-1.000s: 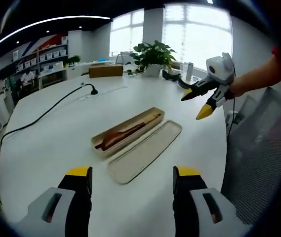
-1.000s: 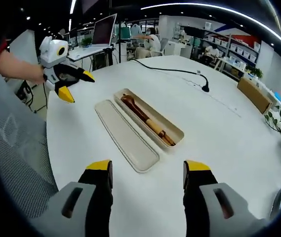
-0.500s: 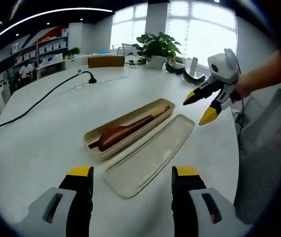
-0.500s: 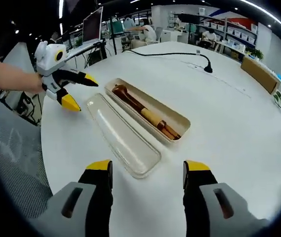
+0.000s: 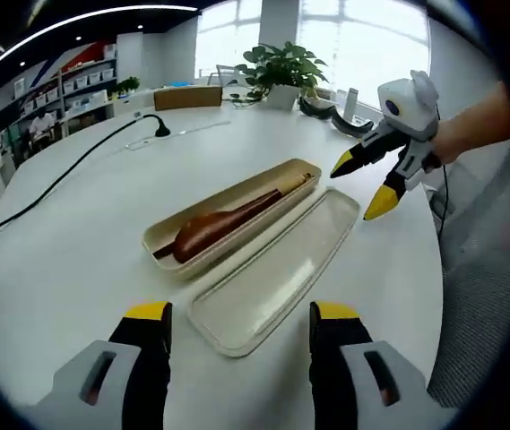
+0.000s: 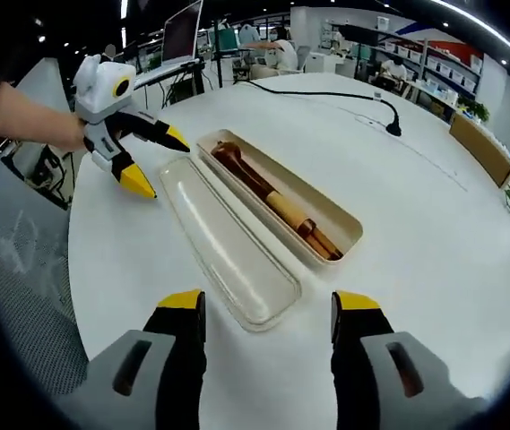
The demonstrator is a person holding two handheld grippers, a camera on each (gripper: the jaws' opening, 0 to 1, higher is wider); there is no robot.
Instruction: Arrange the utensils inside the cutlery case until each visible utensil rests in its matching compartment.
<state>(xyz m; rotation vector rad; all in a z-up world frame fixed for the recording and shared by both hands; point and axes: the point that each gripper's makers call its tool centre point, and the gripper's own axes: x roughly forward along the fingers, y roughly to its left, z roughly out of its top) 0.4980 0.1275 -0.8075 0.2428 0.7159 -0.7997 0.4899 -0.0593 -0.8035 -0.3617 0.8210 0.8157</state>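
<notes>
A beige cutlery case (image 5: 152,244) (image 6: 349,235) lies open on the white round table, with brown wooden utensils (image 5: 214,231) (image 6: 263,193) inside it lengthwise. Its lid (image 5: 277,273) (image 6: 223,246) rests hollow side up right beside it. My left gripper (image 5: 240,313) (image 6: 163,167) is open, hovering just off one end of the lid. At the lid's opposite end my right gripper (image 6: 268,303) (image 5: 359,190) is open too. Neither holds anything or touches the case.
A black cable (image 5: 75,166) (image 6: 326,94) runs across the table's far side. A potted plant (image 5: 281,72) and a brown box (image 5: 187,97) stand at the table's far edge. A grey mesh chair (image 5: 488,269) (image 6: 21,269) is beside the table's edge. A person's arm holds each gripper.
Both views have drawn closer to the case and lid, and each gripper now sits nearer its end of the lid. Case, lid and utensils have not moved.
</notes>
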